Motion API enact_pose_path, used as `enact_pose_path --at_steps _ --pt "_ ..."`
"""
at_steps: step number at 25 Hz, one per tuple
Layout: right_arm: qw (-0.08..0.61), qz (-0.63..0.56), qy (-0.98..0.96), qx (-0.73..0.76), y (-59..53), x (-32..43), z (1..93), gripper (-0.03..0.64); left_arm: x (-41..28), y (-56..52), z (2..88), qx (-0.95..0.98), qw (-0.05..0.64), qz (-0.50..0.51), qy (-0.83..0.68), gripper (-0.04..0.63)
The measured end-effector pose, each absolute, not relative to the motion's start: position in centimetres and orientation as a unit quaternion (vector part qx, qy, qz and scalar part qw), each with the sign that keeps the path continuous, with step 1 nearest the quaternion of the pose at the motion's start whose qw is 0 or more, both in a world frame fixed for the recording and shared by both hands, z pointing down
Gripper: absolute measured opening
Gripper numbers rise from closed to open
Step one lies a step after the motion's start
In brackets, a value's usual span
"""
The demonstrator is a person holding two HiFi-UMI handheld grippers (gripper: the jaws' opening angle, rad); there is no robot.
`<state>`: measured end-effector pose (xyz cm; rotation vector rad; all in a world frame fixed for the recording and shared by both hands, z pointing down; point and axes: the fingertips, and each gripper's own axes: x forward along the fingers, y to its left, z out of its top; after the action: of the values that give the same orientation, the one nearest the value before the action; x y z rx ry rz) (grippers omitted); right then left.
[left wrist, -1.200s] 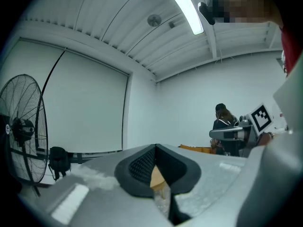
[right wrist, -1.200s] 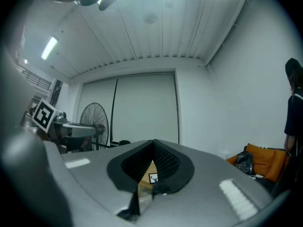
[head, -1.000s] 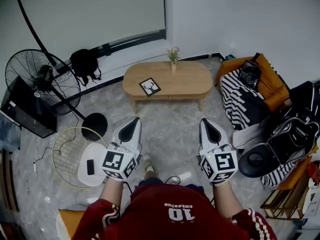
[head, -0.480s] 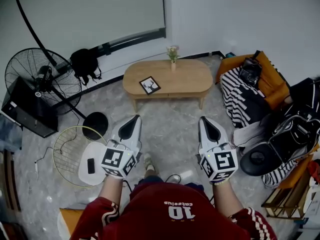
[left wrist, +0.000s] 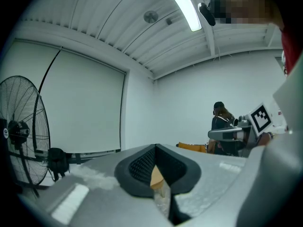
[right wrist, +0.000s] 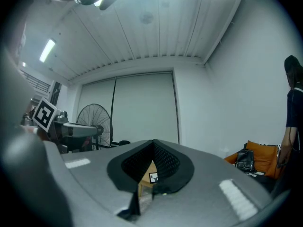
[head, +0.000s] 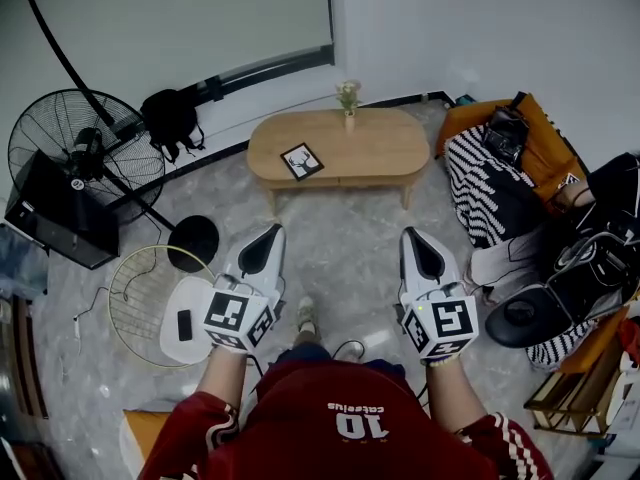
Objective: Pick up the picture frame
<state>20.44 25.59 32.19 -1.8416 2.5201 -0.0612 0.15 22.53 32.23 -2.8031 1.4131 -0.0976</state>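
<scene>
The picture frame (head: 301,161), black-edged with a white print, lies flat on the left part of an oval wooden coffee table (head: 375,153) well ahead of me. A small vase of flowers (head: 348,103) stands at the table's far edge. My left gripper (head: 268,236) and right gripper (head: 416,240) are held side by side over the floor, short of the table, pointing level at it. Both are shut and hold nothing. The right gripper view shows the frame (right wrist: 153,177) small, through the gap below the closed right gripper (right wrist: 153,142). Below the closed left gripper (left wrist: 155,148) only a strip of the table (left wrist: 156,176) shows.
A standing fan (head: 75,158), a black box (head: 60,213), a wire fan guard (head: 140,288) and a white stool (head: 185,333) fill the left. An orange sofa with striped cloth (head: 490,183) and a black chair (head: 530,313) crowd the right. A person (left wrist: 220,126) stands further off.
The head view has shifted slightly. Both grippers stay shut and side by side, short of the table.
</scene>
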Motion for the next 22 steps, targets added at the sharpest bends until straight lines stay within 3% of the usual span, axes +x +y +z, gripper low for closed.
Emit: enact_pose_path --at_steps 22 --pt "-0.031 -0.025 0.804 -0.593 12.3 17.6 33.4 -0.012 -3.6 10.1 34.8 -0.893 -0.047 -0.042 0.446 -0.002"
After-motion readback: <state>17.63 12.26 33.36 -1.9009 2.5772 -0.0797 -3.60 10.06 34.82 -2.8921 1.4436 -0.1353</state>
